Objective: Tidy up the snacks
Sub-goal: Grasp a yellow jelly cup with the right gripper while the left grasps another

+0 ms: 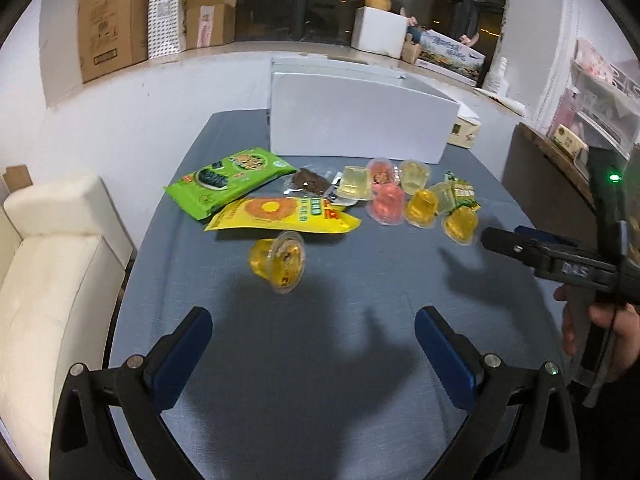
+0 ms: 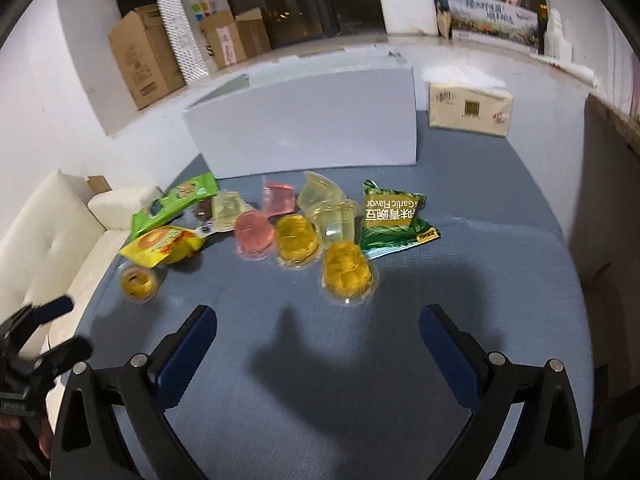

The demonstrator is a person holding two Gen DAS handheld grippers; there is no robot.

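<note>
Gaping wide, both jaws empty.

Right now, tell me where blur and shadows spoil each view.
Left wrist view: tongs' shadows darken the blue tablecloth; the tipped yellow jelly cup stays fairly sharp. Right wrist view: motion blur smears that cup and the left tongs; fisheye bends edges.

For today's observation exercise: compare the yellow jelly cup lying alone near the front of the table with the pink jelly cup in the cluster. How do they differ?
The lone yellow jelly cup is amber; the pink jelly cup is rosy. The yellow one lies tipped on its side, lid facing the camera; the pink one sits with its lid down. The yellow one lies apart from the other cups; the pink one is crowded among them. Both are small clear plastic cups on the blue tablecloth.
</note>
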